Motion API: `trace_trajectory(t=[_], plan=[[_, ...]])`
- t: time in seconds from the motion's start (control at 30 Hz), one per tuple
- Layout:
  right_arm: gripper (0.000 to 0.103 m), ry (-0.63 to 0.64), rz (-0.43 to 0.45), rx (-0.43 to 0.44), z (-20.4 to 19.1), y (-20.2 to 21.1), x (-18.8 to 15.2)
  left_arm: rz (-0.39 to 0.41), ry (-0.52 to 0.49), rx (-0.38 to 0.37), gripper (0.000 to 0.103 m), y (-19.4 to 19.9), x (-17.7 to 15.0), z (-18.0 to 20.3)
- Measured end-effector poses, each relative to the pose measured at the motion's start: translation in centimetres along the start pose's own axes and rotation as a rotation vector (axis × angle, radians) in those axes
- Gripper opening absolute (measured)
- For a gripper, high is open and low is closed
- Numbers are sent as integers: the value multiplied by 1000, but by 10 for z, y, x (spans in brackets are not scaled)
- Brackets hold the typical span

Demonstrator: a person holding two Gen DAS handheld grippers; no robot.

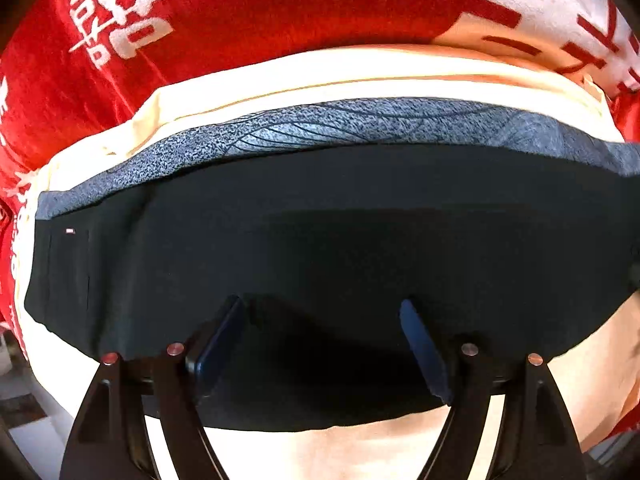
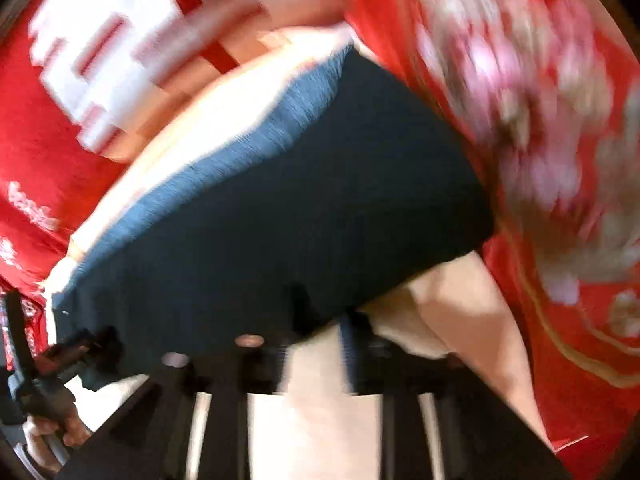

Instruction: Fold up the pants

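The pants [image 1: 340, 248] are black with a grey patterned band [image 1: 340, 124] along the far edge. They lie folded flat on a cream cloth [image 1: 320, 68]. My left gripper [image 1: 324, 312] is open, its two fingers spread over the near edge of the pants, holding nothing. In the right wrist view the picture is blurred by motion. The pants [image 2: 280, 220] lie diagonally there. My right gripper [image 2: 324, 328] is at their near right edge, and the blur hides how its fingers stand. The left gripper [image 2: 68, 364] and the hand holding it show at the lower left.
A red cloth with white characters [image 1: 240, 12] lies beyond and around the cream cloth. In the right wrist view a red fabric with pink and gold flowers [image 2: 540, 140] fills the right side. Floor shows at the lower left of the left view [image 1: 24, 412].
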State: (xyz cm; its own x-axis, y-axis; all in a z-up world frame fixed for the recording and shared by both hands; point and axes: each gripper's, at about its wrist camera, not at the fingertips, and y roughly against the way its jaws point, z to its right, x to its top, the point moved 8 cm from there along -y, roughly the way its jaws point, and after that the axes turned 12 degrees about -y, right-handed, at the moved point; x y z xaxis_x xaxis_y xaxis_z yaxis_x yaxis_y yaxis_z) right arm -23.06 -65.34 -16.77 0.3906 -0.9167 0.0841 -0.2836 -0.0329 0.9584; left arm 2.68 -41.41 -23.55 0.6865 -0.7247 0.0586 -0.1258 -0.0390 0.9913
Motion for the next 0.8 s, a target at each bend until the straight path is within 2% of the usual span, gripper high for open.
trace_trajectory(t=[0.03, 0.07, 0.13, 0.17, 0.23, 0.33, 0.43, 0.47, 0.5, 0.53, 0.6, 0.63, 0.7, 0.8], plan=[[31, -38, 6, 16, 5, 8, 2, 7, 5, 0, 81, 3, 2, -1], [31, -46, 38, -10, 10, 22, 5, 21, 3, -1, 81, 5, 4, -2], [31, -16, 114, -6, 8, 50, 7, 49, -10, -4, 81, 12, 10, 1], [31, 26, 158, 4, -1, 64, 10, 64, -13, -12, 81, 15, 14, 2], [31, 117, 190, 2, -20, 70, 19, 90, -19, -18, 81, 18, 31, 10], [31, 209, 216, -27, -43, 47, 45, 122, -8, -29, 81, 16, 58, 22], [31, 236, 200, -95, -45, 11, 75, 174, -6, -30, 81, 11, 82, 28], [27, 226, 184, -122, -40, -2, 84, 176, -15, -10, 81, 4, 88, 28], [18, 215, 185, -128, -36, -9, 92, 171, -14, 0, 81, -5, 92, 24], [12, 209, 208, -124, -33, -8, 97, 170, 4, -3, 84, -12, 94, 16], [11, 221, 220, -151, -32, -3, 98, 178, 65, -29, 93, -18, 94, -6], [12, 241, 238, -178, -34, 0, 95, 178, 90, -8, 93, -19, 93, -21], [16, 279, 244, -225, -34, 5, 87, 146, 151, 62, 93, -22, 85, -59], [22, 258, 226, -224, -37, 15, 72, 99, 268, 91, 93, -21, 62, -115]])
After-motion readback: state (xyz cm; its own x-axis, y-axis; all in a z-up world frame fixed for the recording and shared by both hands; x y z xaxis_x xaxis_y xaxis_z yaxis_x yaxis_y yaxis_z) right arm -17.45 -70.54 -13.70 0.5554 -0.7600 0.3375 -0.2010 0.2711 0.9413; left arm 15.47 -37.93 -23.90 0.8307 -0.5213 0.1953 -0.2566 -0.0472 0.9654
